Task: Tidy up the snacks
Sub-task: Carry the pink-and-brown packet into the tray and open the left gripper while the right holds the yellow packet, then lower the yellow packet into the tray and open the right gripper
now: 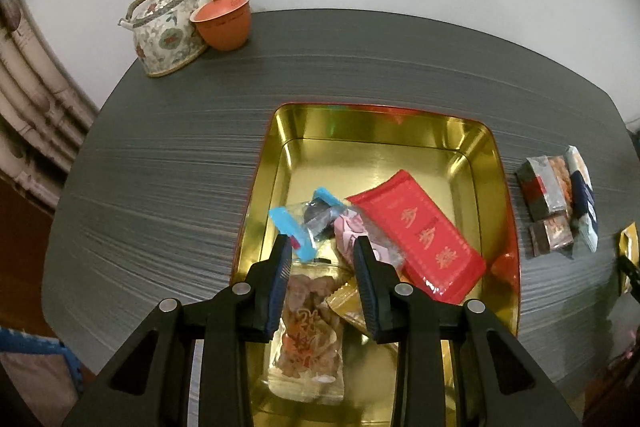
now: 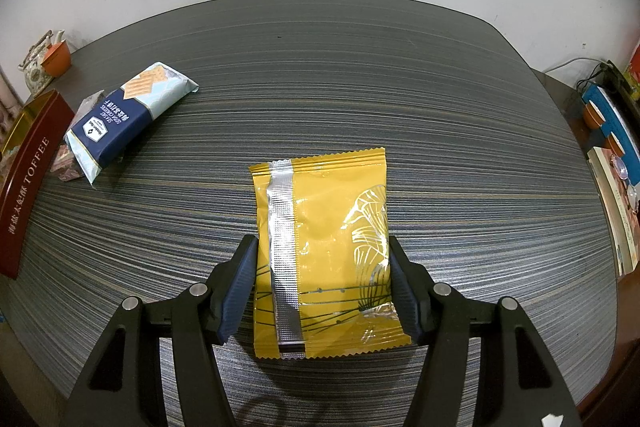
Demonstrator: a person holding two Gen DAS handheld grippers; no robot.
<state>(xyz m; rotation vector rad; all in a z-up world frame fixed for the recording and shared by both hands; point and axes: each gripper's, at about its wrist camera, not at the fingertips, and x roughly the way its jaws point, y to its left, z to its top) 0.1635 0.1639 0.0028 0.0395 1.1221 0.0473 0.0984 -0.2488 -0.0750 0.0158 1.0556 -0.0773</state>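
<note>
Two pads of the right gripper [image 2: 323,281] clasp the yellow packet [image 2: 324,251] by its long sides, lengthwise ahead, the tin [image 2: 28,179] lying far left over the table [image 2: 440,107].

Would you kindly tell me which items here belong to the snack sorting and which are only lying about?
Part of the job:
- gold tin
- red packet and clear biscuit pack inside it
- yellow packet between the right claw's fingers
- blue cracker pack

Lying about:
- floral teapot
- orange lidded cup
- books
</note>
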